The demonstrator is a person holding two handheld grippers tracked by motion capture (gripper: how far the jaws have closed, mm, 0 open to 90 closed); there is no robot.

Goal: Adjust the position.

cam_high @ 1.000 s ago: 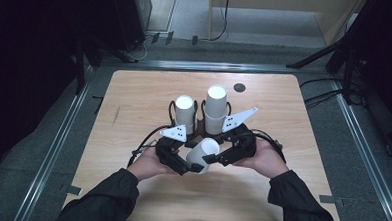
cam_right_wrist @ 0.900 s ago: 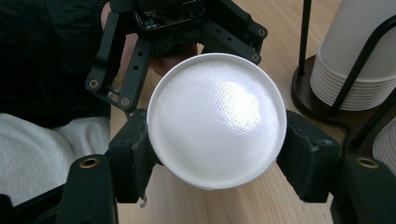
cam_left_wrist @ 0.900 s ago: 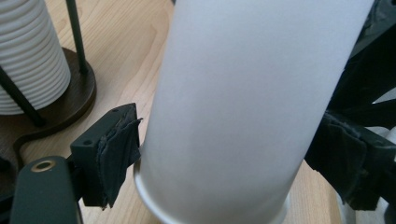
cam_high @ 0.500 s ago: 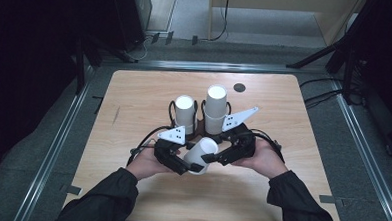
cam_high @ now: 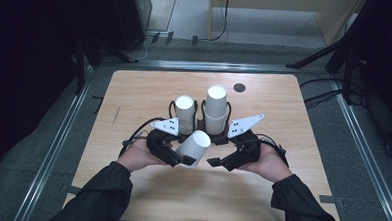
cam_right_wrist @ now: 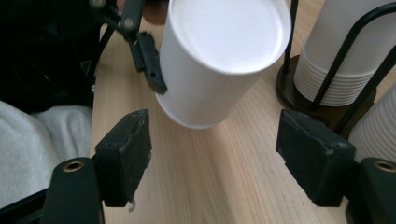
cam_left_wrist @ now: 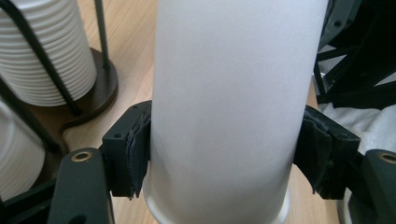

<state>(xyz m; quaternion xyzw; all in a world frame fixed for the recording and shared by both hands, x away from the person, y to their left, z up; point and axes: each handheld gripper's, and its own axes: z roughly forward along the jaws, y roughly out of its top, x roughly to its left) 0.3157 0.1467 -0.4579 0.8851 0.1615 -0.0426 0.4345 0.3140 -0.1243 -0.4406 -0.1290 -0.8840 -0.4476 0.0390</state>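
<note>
The left gripper view shows both pads pressed on the white paper cup, a contact the high view hides. The left gripper holds the cup tilted, just left of the right gripper, whose jaws have just been opening and stand wide with nothing between them. Just beyond stand two cup stacks in a black wire rack on the wooden table.

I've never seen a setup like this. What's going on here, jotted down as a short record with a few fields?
Setting: wooden table
Held thing: white paper cup, tilted, off the table
Left gripper: pads pressed on both sides of the cup
Right gripper: open, nothing between its jaws; they have just been opening, cup just beyond them
Cup stacks: shorter stack and taller stack of white cups, upside down in a black wire holder
Also there: small dark disc near the table's far edge
</note>
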